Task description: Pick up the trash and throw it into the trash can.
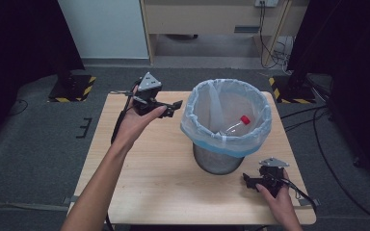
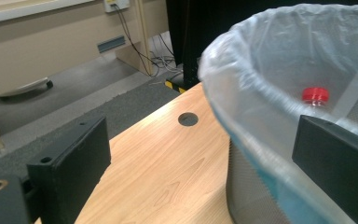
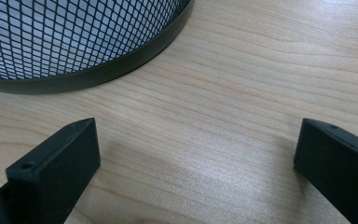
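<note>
A wire-mesh waste bin (image 1: 219, 161) lined with a clear plastic bag (image 1: 227, 108) stands on the wooden table (image 1: 154, 178). Inside it lies a clear plastic bottle (image 1: 235, 126) with a red cap (image 1: 244, 119); the red cap (image 2: 315, 94) also peeks over the bag's rim in the left gripper view. My left gripper (image 1: 173, 109) hangs above the table just left of the bin, jaws wide apart and empty (image 2: 200, 140). My right gripper (image 1: 248, 182) rests low near the table's front right, by the bin's base (image 3: 88, 77), open with nothing between its jaws (image 3: 198, 140).
A round cable hole (image 2: 188, 119) sits in the tabletop near its far edge. Dark stands with yellow-black striped feet (image 1: 72, 89) flank the table's far corners. Cables (image 1: 274, 53) trail on the floor behind. Bare wood lies left and in front of the bin.
</note>
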`<state>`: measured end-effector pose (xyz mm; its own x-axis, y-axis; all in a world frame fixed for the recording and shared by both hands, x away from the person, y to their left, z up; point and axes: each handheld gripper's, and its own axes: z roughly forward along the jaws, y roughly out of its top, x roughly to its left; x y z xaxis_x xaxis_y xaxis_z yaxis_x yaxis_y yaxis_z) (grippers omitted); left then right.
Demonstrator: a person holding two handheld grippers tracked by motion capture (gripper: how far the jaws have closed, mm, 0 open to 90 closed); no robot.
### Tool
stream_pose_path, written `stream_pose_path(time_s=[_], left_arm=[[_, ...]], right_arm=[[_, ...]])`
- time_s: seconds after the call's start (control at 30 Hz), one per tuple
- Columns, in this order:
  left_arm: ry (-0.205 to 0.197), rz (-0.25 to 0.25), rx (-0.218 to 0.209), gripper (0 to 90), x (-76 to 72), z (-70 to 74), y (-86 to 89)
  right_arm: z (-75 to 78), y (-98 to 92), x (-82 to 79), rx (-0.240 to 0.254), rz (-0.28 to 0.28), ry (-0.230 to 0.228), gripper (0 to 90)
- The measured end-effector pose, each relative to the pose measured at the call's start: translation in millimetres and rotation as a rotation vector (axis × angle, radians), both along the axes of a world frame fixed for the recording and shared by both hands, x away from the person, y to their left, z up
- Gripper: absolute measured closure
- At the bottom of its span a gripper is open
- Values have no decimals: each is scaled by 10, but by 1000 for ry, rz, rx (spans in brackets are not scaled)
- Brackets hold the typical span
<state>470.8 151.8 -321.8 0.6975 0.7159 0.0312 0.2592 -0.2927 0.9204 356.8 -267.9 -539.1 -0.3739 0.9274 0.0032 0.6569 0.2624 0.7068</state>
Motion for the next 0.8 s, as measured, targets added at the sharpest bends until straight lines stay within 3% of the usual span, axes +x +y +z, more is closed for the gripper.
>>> stream_pose_path(time_s=[0.1,0.33,0.63,0.8], left_arm=[[17,14,-1,37,-4,-105,94],[68,48,12,39,-17,-493,263],[141,86,-1,43,-56,-1026,352],[170,94,13,43,-78,-1228,372]], right_arm=[[0,0,0,0,0,0,4],[0,-1,0,0,1,0,4],[0,0,0,0,0,0,4],[0,-1,0,-1,1,0,4]])
